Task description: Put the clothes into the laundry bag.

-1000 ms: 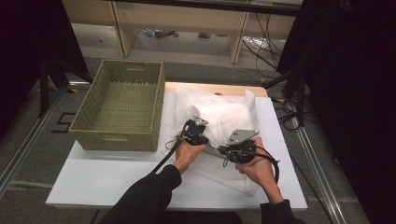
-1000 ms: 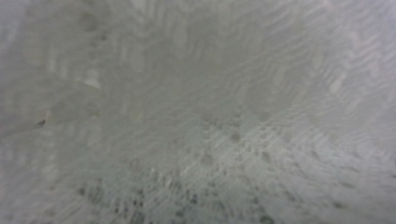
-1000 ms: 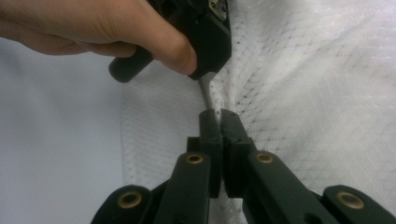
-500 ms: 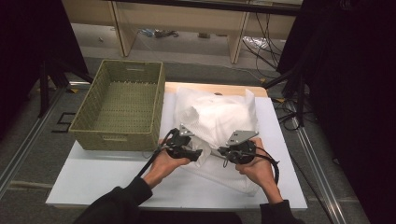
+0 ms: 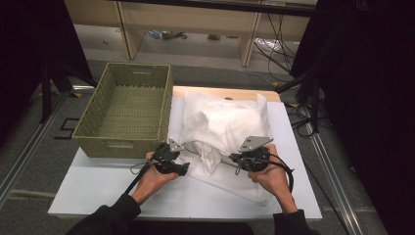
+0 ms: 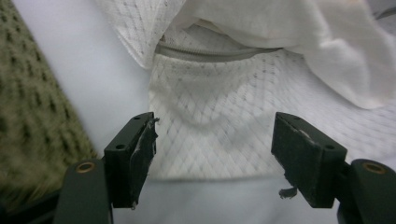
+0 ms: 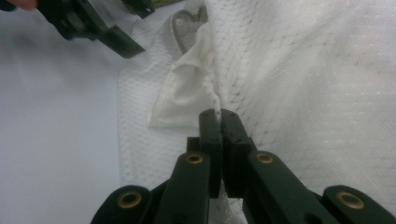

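A white mesh bag (image 5: 222,125) stuffed with white cloth lies on the white table board (image 5: 98,188). Its grey zipper (image 6: 210,53) runs along the near left corner. My left gripper (image 5: 185,169) sits at that corner, between basket and bag. Its jaws have just been opening and now stand wide apart (image 6: 215,154). The mesh corner (image 6: 210,130) lies flat on the board between and beyond them, untouched by the pads. My right gripper (image 5: 231,158) is shut on a fold of the mesh (image 7: 219,116) at the bag's near edge. A white cloth flap (image 7: 184,93) hangs out beside it.
An empty olive woven basket (image 5: 129,105) stands at the back left, close to my left gripper. Bare white board lies in front of both hands. The left gripper (image 7: 116,44) shows at the top left of the right gripper view. Shelves and cables are beyond the table.
My left hand has drawn away from the middle of the bag, leftward and toward me, to the bag's near left corner, and its jaws have opened. The right hand has kept still.
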{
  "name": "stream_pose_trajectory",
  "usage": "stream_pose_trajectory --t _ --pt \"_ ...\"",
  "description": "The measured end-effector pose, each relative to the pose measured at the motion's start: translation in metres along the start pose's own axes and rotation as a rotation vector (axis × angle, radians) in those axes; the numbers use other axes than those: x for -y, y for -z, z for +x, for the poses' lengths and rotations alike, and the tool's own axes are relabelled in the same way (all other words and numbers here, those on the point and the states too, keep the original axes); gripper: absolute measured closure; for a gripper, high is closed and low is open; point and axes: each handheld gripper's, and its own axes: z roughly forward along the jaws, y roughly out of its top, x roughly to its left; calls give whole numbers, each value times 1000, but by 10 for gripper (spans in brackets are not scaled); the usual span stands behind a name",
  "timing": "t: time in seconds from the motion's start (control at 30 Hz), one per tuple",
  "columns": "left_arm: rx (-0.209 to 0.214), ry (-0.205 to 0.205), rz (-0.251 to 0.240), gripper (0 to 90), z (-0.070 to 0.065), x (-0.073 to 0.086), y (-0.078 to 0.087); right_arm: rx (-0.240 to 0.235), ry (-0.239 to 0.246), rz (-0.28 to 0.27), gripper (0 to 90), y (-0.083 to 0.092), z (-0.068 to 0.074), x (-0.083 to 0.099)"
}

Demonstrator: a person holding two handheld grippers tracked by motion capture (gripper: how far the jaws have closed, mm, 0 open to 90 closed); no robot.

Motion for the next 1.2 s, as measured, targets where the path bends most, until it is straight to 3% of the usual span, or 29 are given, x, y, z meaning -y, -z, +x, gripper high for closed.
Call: stream_pose_trajectory --t 0.07,0.1,0.2,0.23,0.27,0.37,0.43,0.53,0.63,0.73,0.83,0.97,1.07,1.1,1.13,1.2 --pt "-1 -16 15 301 1 -2 -7 1 -12 -5 899 0 1 0" --pt "5 18 0 308 -1 -3 -11 8 -23 -3 899 0 1 1" --pt "-5 17 -29 302 -1 -7 -18 11 -13 -10 899 0 1 0" --pt "-8 -1 -24 329 0 -7 -20 8 -21 -6 899 0 1 0" --pt "24 0 -30 401 1 -6 -21 5 -20 -7 899 0 1 0" --pt "59 1 -29 820 5 -6 -19 -4 1 -6 898 0 1 0" --pt "77 -20 -24 887 5 -5 -17 -7 0 3 899 0 0 0" --pt "94 -34 -34 891 5 1 -4 5 0 -13 899 1 1 0" --pt "141 -20 -47 892 2 12 14 9 -5 -13 899 2 1 0" --pt "173 -41 -33 892 -4 22 32 2 -3 -11 899 3 1 0" --pt "234 -45 -17 891 -12 35 44 5 -16 -8 899 4 3 -1" --pt "271 -53 35 890 -20 51 53 -2 -1 8 899 5 4 -1" --pt "322 -51 59 883 -24 55 57 7 6 -11 899 5 5 -1" --pt "301 -72 62 862 -24 53 59 10 9 -12 899 5 6 -1" --pt "287 -44 52 796 -25 51 61 4 -7 -4 899 5 7 -2" --pt "206 -37 12 607 -27 42 65 -6 -1 4 899 6 7 -3"
